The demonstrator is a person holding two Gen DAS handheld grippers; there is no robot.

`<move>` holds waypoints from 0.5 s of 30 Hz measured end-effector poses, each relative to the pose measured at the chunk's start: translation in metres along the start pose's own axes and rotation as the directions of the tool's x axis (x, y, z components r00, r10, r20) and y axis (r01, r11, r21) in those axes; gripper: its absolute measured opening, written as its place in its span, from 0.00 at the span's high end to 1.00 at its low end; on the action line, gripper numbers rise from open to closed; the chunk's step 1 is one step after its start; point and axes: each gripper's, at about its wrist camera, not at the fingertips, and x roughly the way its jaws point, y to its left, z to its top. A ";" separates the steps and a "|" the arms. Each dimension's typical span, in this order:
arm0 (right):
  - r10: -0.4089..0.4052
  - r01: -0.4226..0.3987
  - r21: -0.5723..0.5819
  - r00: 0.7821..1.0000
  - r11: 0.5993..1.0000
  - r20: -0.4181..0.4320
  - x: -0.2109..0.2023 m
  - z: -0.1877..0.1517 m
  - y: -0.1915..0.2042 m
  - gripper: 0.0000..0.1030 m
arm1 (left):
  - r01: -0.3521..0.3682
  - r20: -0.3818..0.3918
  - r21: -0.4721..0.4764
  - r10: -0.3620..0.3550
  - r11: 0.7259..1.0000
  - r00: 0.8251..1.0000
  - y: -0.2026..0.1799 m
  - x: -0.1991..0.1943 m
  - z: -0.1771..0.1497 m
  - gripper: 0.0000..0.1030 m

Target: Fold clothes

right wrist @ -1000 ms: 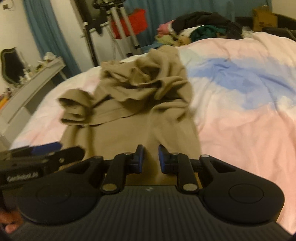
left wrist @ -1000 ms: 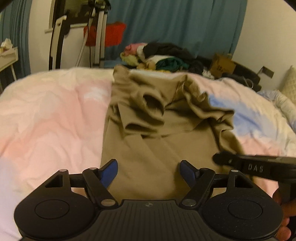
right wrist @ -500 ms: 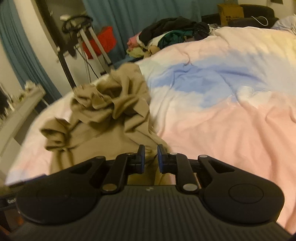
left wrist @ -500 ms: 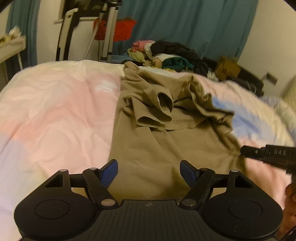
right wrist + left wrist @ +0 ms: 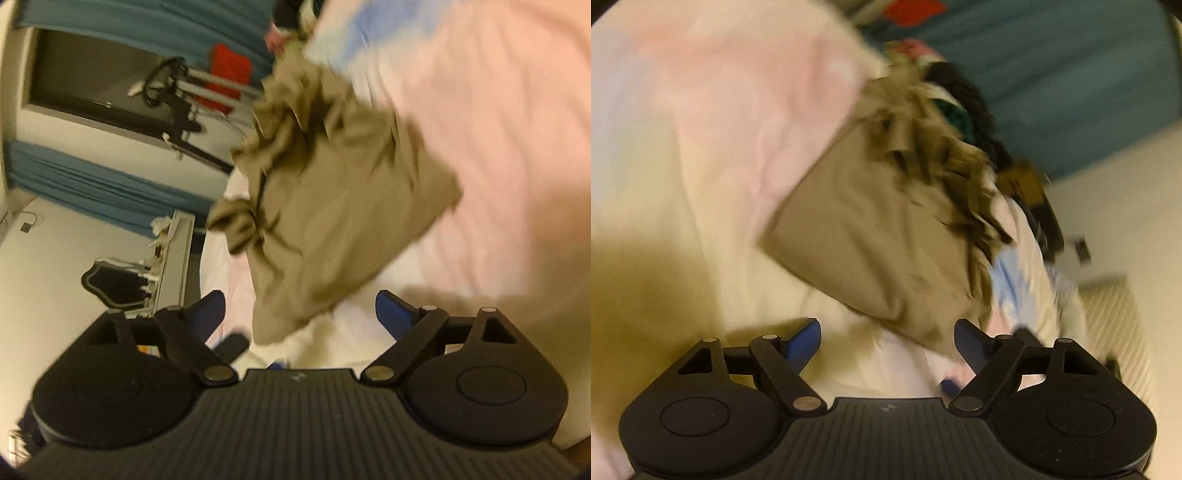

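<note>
A tan shirt [image 5: 879,229] lies on the pink, cream and blue bedspread [image 5: 713,155], flat at its near hem and crumpled at its far end. My left gripper [image 5: 887,341] is open and empty, just short of the near hem corner. In the right wrist view the same shirt [image 5: 332,214] lies ahead, and my right gripper [image 5: 300,310] is open and empty with the hem corner between its fingers' line. Both views are tilted and motion-blurred.
A heap of other clothes [image 5: 956,96] sits at the far end of the bed before a teal curtain [image 5: 1052,66]. A tripod stand [image 5: 177,103] and a white shelf with clutter [image 5: 170,254] stand off the bed's left side.
My right gripper has opened from shut and let go of the hem. Both grippers have pulled back and rolled, so the shirt now lies farther ahead in both views.
</note>
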 end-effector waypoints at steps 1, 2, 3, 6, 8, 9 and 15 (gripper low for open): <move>0.008 -0.007 0.021 1.000 1.000 -0.016 0.007 0.000 -0.003 0.12 | 0.007 0.016 -0.041 -0.006 0.999 1.000 0.006 0.004 0.004 0.23; 0.016 -0.014 0.043 0.999 0.999 -0.032 0.014 0.000 -0.005 0.12 | 0.017 0.040 -0.071 -0.014 0.997 0.999 0.010 0.005 0.007 0.25; 0.027 -0.024 0.065 0.999 0.998 -0.040 0.019 0.001 -0.009 0.12 | 0.027 0.064 -0.100 -0.021 0.995 0.998 0.014 0.006 0.011 0.31; 0.045 -0.039 0.127 0.998 0.991 -0.051 0.034 0.003 -0.019 0.14 | 0.050 0.124 -0.168 -0.029 0.984 0.992 0.026 0.004 0.020 0.55; 0.042 -0.038 0.160 0.999 0.986 -0.021 0.035 0.006 -0.024 0.18 | 0.063 0.141 -0.207 -0.034 0.976 0.989 0.033 0.003 0.021 0.76; 0.040 -0.038 0.175 0.999 0.984 -0.004 0.035 0.008 -0.026 0.23 | 0.073 0.149 -0.218 -0.040 0.973 0.988 0.036 0.001 0.021 0.81; 0.002 -0.033 0.211 0.989 0.977 0.147 0.027 0.027 -0.031 0.28 | 0.146 0.205 -0.161 -0.111 0.976 0.972 0.029 -0.015 0.022 0.89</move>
